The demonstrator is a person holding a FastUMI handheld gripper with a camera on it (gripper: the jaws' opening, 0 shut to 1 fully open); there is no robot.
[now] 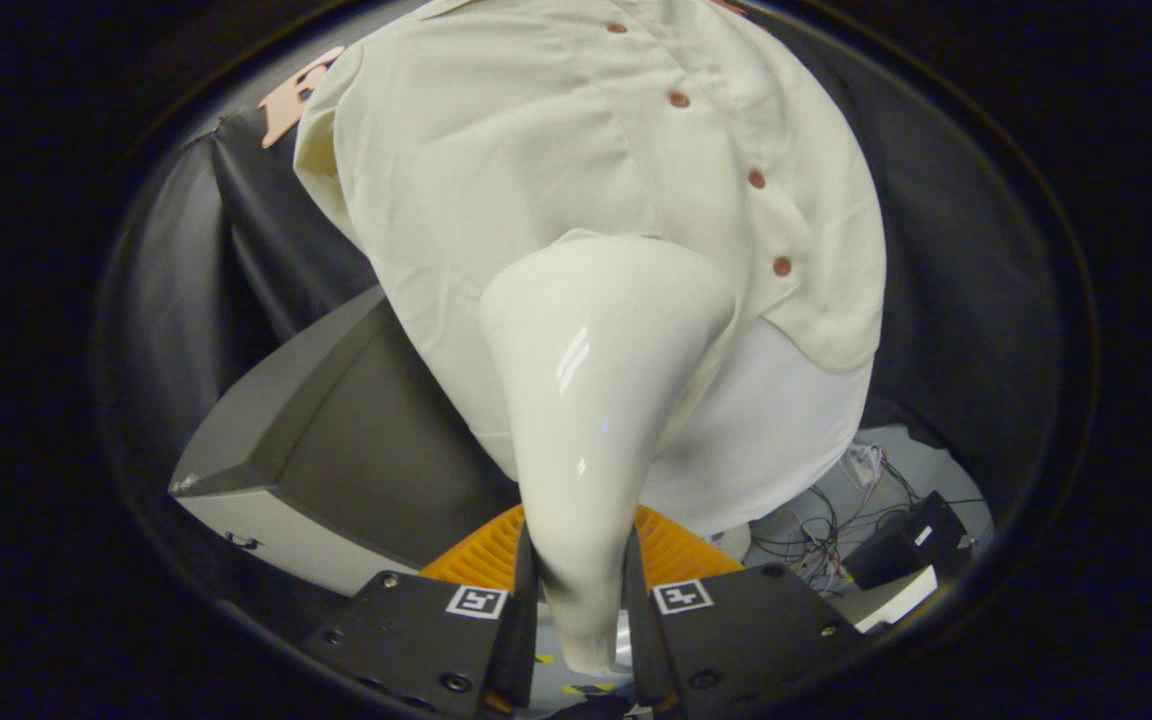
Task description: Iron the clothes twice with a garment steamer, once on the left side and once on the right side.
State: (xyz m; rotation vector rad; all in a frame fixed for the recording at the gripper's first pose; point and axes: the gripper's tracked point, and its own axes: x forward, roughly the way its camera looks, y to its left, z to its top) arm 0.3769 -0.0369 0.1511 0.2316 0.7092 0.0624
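A cream button-up shirt [536, 150] with reddish buttons hangs in front of me over a white underlayer [786, 430]. My gripper [578, 600] is shut on the narrow handle of a glossy white garment steamer [596, 380]. The steamer widens upward from between the fingers, and its broad head rests against the shirt's lower front, left of the button row. The steamer's face is hidden against the cloth.
A grey boxy cabinet [336, 440] stands low to the left of the shirt. An orange ribbed object [676, 550] lies just beyond the fingers. To the lower right, tangled cables [826, 520] and a black box [901, 545] sit on a white surface.
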